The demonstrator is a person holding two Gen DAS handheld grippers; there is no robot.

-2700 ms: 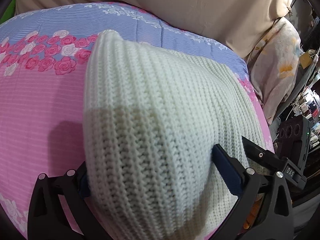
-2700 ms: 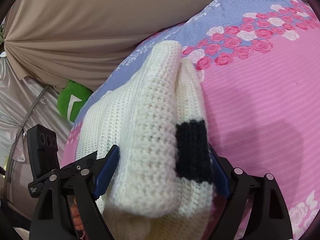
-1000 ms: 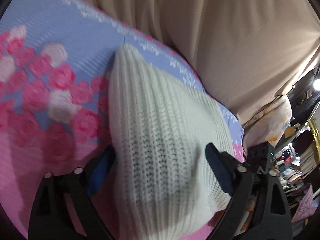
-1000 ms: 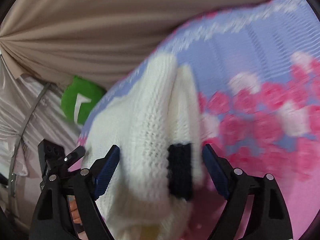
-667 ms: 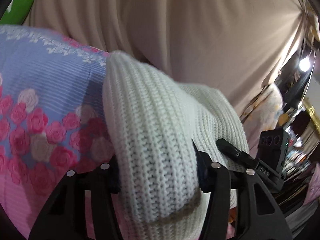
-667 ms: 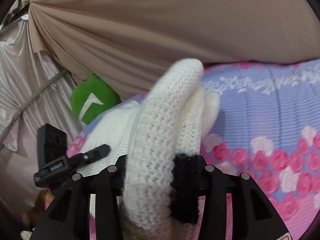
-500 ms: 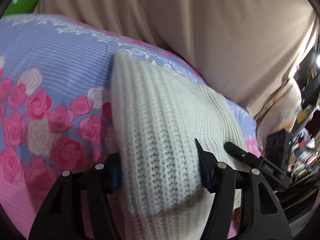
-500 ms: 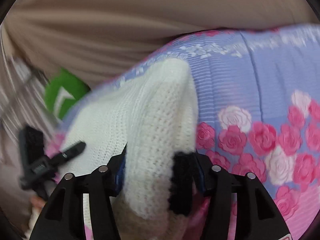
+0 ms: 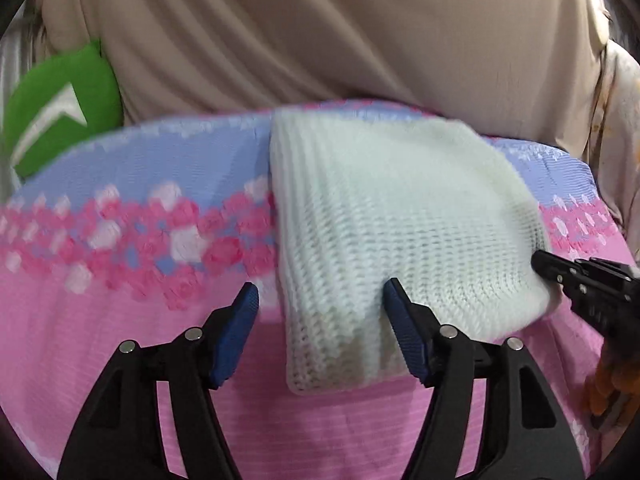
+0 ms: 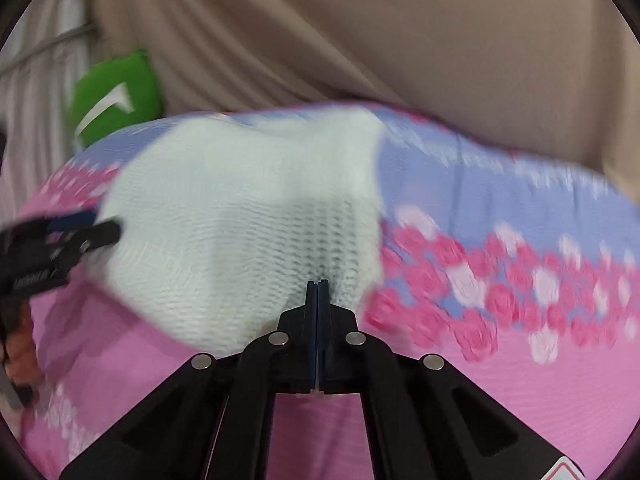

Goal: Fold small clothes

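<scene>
A cream knit garment (image 9: pixel 400 208) lies folded flat on the pink and lilac rose-print bed cover (image 9: pixel 120 248). My left gripper (image 9: pixel 320 290) hovers at its near left corner with the jaws opening. That corner sits between the blue pads (image 9: pixel 236 328), which do not press on it. In the right wrist view the garment (image 10: pixel 240 208) lies just beyond my right gripper (image 10: pixel 318 285), which is shut with nothing between its pads. Each gripper shows at the other view's edge: the right gripper (image 9: pixel 560 270) by the garment's right side, the left gripper (image 10: pixel 96 234) by its left side.
A beige curtain (image 9: pixel 320 32) hangs behind the bed. A green cushion (image 9: pixel 60 100) with a white mark sits at the back left. Pale floral fabric (image 9: pixel 616 128) is at the far right. Bare pink bed cover (image 10: pixel 520 380) stretches toward me.
Both grippers have let go of the folded garment, which now lies flat on the bed. The right jaws have closed empty. Both grippers have drawn back to its near edge.
</scene>
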